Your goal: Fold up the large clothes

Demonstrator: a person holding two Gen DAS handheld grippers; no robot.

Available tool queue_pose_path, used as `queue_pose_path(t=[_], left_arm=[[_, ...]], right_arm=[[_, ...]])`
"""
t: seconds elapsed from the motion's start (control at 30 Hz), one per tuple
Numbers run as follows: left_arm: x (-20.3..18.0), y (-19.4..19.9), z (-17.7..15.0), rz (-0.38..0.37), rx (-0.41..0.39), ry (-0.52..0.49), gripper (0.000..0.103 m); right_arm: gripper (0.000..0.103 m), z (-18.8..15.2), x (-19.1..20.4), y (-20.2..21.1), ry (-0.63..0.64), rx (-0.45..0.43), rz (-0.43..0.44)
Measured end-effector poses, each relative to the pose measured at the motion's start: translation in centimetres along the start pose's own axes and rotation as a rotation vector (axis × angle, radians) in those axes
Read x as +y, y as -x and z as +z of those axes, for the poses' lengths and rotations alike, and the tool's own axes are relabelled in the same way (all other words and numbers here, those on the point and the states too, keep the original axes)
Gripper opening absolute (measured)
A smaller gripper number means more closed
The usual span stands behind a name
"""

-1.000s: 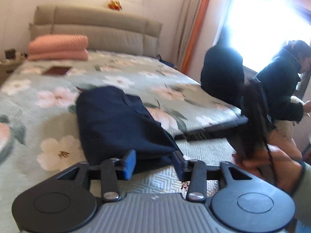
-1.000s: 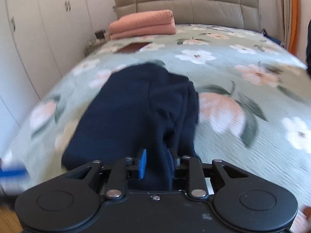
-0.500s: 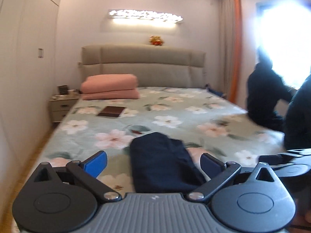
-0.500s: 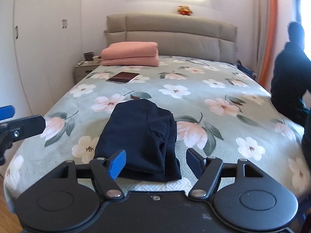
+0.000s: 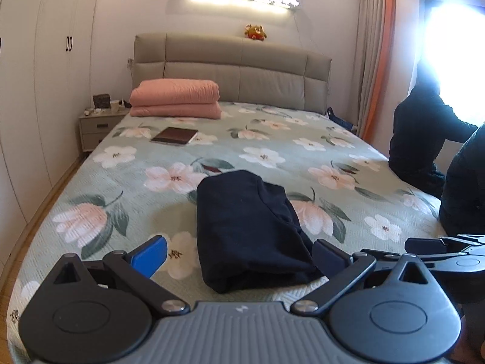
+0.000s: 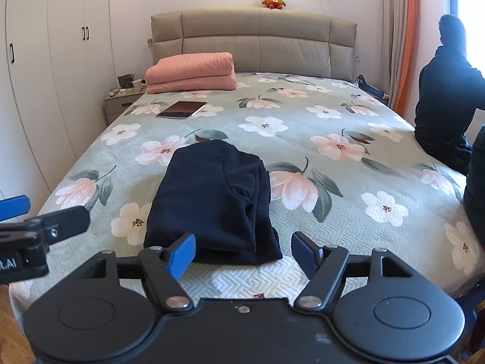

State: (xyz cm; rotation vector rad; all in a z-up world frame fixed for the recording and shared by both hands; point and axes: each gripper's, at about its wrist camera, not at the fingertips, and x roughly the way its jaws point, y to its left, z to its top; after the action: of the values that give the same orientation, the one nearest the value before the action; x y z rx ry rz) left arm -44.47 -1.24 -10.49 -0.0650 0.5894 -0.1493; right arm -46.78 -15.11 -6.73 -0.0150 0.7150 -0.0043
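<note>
A dark navy garment (image 5: pixel 245 227) lies folded into a compact rectangle near the foot of the bed; it also shows in the right wrist view (image 6: pixel 212 200). My left gripper (image 5: pixel 239 256) is open and empty, held back just short of the garment's near edge. My right gripper (image 6: pixel 245 253) is open and empty, also just short of the near edge. The right gripper shows at the right edge of the left wrist view (image 5: pixel 448 250). The left gripper shows at the left edge of the right wrist view (image 6: pixel 33 227).
The bed has a green floral cover (image 5: pixel 303 157). A folded pink quilt (image 5: pixel 175 98) and a dark tablet (image 5: pixel 174 136) lie near the headboard. Two people in dark clothes (image 5: pixel 424 139) sit at the bed's right side. White wardrobes (image 6: pixel 39 75) line the left wall, with a nightstand (image 5: pixel 97 127).
Both grippers let go of the garment, opened wide and pulled back and up from the bed. The garment now lies folded on the cover.
</note>
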Motion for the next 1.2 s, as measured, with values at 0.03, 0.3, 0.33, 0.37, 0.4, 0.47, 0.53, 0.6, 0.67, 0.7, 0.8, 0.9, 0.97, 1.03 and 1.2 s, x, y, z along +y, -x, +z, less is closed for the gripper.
queue_pose_path(t=[0.03, 0.3, 0.33, 0.37, 0.4, 0.47, 0.53, 0.6, 0.67, 0.7, 0.8, 0.9, 0.97, 1.03, 1.2], left_arm=[[0.1, -0.2, -0.1, 0.002, 0.007, 0.007, 0.103], [0.7, -1.6, -1.3, 0.028, 0.071, 0.032, 0.103], [0.9, -1.8, -1.5, 0.030, 0.079, 0.036, 0.103], [1.1, -1.9, -1.6, 0.032, 0.088, 0.041, 0.103], [1.1, -2.0, -1.8, 0.034, 0.096, 0.044, 0.103], [1.5, -2.3, -2.0, 0.042, 0.107, 0.049, 0.103], [1.8, -2.5, -2.2, 0.051, 0.111, 0.051, 0.102], [1.9, -2.6, -2.2, 0.061, 0.113, 0.052, 0.102], [2.1, -2.8, -2.3, 0.070, 0.118, 0.048, 0.102], [2.0, -2.9, -2.3, 0.074, 0.122, 0.045, 0.102], [2.0, -3.2, -2.5, 0.086, 0.136, 0.034, 0.102], [2.1, -3.6, -2.7, 0.089, 0.148, 0.030, 0.102], [2.1, -3.8, -2.8, 0.092, 0.155, 0.028, 0.102], [2.2, -4.0, -2.9, 0.100, 0.162, 0.028, 0.102], [2.4, -4.4, -3.2, 0.107, 0.178, 0.024, 0.102]], right_arm=[[0.084, -0.1, 0.1, -0.1, 0.001, 0.004, 0.000], [0.090, -0.8, 0.9, -1.5, 0.002, 0.047, 0.026], [0.090, -0.9, 1.1, -1.8, 0.000, 0.057, 0.037], [0.090, -1.1, 1.4, -2.1, -0.003, 0.067, 0.046], [0.090, -1.2, 1.6, -2.4, -0.004, 0.078, 0.055], [0.090, -1.4, 2.1, -2.9, -0.005, 0.097, 0.065], [0.090, -1.5, 2.4, -3.3, -0.004, 0.107, 0.072], [0.090, -1.6, 2.8, -3.5, 0.000, 0.111, 0.074], [0.090, -1.7, 3.0, -3.8, 0.003, 0.114, 0.071], [0.090, -1.8, 3.0, -4.0, 0.006, 0.118, 0.070], [0.090, -2.1, 3.0, -4.5, 0.008, 0.133, 0.068], [0.090, -2.3, 3.1, -5.0, 0.008, 0.145, 0.066], [0.090, -2.3, 3.2, -5.2, 0.008, 0.150, 0.063], [0.090, -2.4, 3.3, -5.5, 0.009, 0.155, 0.063], [0.090, -2.7, 3.5, -6.1, 0.013, 0.172, 0.065]])
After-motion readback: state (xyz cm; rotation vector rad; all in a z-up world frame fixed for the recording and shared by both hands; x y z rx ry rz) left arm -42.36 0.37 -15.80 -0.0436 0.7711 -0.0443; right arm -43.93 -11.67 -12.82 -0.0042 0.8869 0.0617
